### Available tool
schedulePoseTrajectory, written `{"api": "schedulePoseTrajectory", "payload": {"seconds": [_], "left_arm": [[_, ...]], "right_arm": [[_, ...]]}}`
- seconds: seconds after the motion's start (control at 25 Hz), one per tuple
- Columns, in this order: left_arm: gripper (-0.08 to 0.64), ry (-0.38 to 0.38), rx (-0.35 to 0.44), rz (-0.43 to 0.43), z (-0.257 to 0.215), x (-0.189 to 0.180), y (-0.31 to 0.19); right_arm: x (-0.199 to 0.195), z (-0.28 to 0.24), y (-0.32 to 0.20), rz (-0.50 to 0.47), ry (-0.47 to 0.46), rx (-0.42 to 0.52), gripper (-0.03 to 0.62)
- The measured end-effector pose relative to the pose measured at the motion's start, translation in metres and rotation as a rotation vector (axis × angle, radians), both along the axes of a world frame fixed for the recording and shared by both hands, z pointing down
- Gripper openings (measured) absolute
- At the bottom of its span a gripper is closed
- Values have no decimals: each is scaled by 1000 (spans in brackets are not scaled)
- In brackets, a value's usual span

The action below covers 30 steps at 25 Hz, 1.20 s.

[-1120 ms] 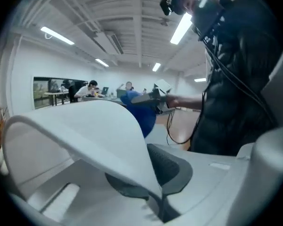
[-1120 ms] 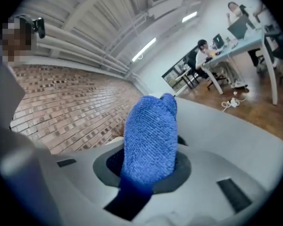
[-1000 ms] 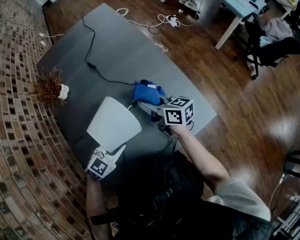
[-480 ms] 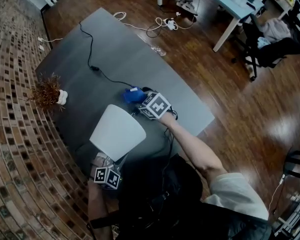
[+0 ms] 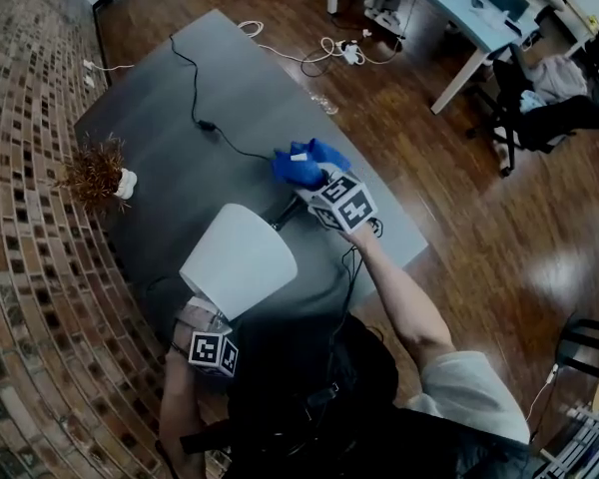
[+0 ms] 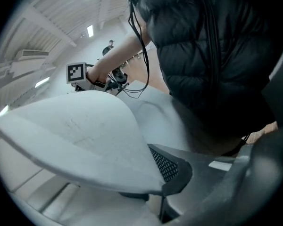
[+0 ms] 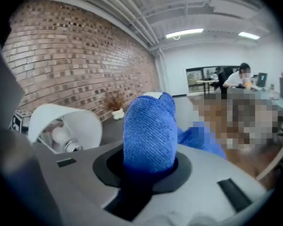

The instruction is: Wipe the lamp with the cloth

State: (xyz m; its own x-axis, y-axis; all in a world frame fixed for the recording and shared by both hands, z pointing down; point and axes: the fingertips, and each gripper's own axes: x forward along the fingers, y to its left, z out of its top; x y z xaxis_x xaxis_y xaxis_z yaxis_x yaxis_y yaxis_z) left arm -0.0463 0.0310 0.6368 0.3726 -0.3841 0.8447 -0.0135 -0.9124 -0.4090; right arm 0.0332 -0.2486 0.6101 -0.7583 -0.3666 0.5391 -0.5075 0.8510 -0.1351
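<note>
The lamp lies tipped on the dark grey table (image 5: 242, 83). Its white shade (image 5: 238, 262) points toward me and its dark stem (image 5: 281, 215) runs off behind it. My left gripper (image 5: 207, 317) sits under the shade's near rim and is shut on that rim. In the left gripper view the shade (image 6: 80, 135) fills the frame, with its edge pinched in my left gripper (image 6: 165, 192). My right gripper (image 5: 316, 183) hovers just right of the stem, shut on a bunched blue cloth (image 5: 302, 164). The right gripper view shows the cloth (image 7: 148, 131) standing up from my right gripper (image 7: 146, 173). To its left are the shade (image 7: 61, 121) and bulb (image 7: 61, 136).
A small dried plant in a white pot (image 5: 98, 174) stands at the table's left edge by the brick surface. The lamp's black cord (image 5: 195, 98) trails across the far half of the table. White cables (image 5: 324, 43) lie on the wooden floor beyond, with a desk (image 5: 459, 8) at top right.
My right gripper swung left toward the lamp with the cloth, then came back right and further up the table. The left gripper rolled under the shade, and the shade shifted slightly.
</note>
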Motion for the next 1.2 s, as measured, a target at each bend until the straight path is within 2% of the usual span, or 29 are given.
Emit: {"api": "schedulePoseTrajectory", "payload": {"seconds": [0.04, 0.08, 0.16, 0.2, 0.24, 0.28, 0.36, 0.4, 0.44, 0.48, 0.56, 0.64, 0.72, 0.76, 0.8, 0.84, 0.88, 0.92, 0.96, 1.04, 1.08, 1.12, 1.16, 1.2], "left_arm": [[17, -13, 5, 8, 0, -1, 1], [17, -26, 12, 14, 0, -2, 0], [17, -58, 32, 26, -1, -4, -2], [17, -76, 40, 34, -1, -5, -3], [17, -90, 44, 43, 0, -5, -3], [17, -97, 44, 52, 2, -5, -3], [18, -95, 43, 65, 6, -3, -2], [20, -94, 46, 69, 8, -2, -1], [20, -94, 50, 72, 9, -3, -1], [20, -89, 52, 72, 10, -4, -1], [21, -49, 38, 52, 8, -3, 0], [40, 5, -10, 2, 9, -2, 3], [236, 63, -95, -90, 14, -6, 10], [263, 118, -141, -157, 15, -8, 14], [289, 205, -183, -239, 13, -9, 17], [316, 327, -224, -331, 5, -10, 19], [334, 492, -279, -433, -7, -11, 19], [336, 701, -365, -543, -23, -13, 18], [337, 954, -489, -656, -42, -18, 16], [338, 1563, -781, -838, -81, -39, 1], [334, 1876, -901, -889, -95, -56, -11], [337, 2145, -993, -915, -101, -75, -24], [303, 2336, -1055, -926, -100, -89, -32], [302, 2436, -1085, -939, -95, -98, -38]], "right_arm": [[-7, 10, 14, -43, 38, 10, 104], [-5, 25, 18, -54, 119, 52, 104], [18, 49, 5, 15, 298, 151, 112], [29, 49, -3, 71, 341, 165, 111], [33, 36, -7, 107, 328, 151, 109], [25, 12, -5, 105, 254, 122, 109], [-14, -59, 18, -2, 16, 91, 109], [-36, -96, 37, -85, -75, 118, 109], [-57, -126, 58, -175, -116, 172, 109], [-75, -144, 78, -265, -106, 236, 109], [-99, -139, 112, -433, 32, 334, 110], [-108, -107, 134, -534, 176, 353, 109], [-108, -85, 149, -566, 203, 310, 104], [-107, -79, 155, -573, 202, 293, 104], [-106, -75, 159, -574, 198, 288, 104], [-104, -73, 163, -564, 190, 290, 104], [-103, -72, 164, -547, 178, 293, 104], [-102, -73, 165, -530, 163, 292, 104], [-100, -73, 165, -517, 146, 290, 104], [-93, -74, 170, -502, 117, 285, 106], [-88, -73, 173, -497, 105, 284, 106], [-82, -73, 177, -492, 93, 282, 106], [-77, -73, 181, -486, 81, 281, 107], [-72, -73, 185, -482, 70, 282, 107]]}}
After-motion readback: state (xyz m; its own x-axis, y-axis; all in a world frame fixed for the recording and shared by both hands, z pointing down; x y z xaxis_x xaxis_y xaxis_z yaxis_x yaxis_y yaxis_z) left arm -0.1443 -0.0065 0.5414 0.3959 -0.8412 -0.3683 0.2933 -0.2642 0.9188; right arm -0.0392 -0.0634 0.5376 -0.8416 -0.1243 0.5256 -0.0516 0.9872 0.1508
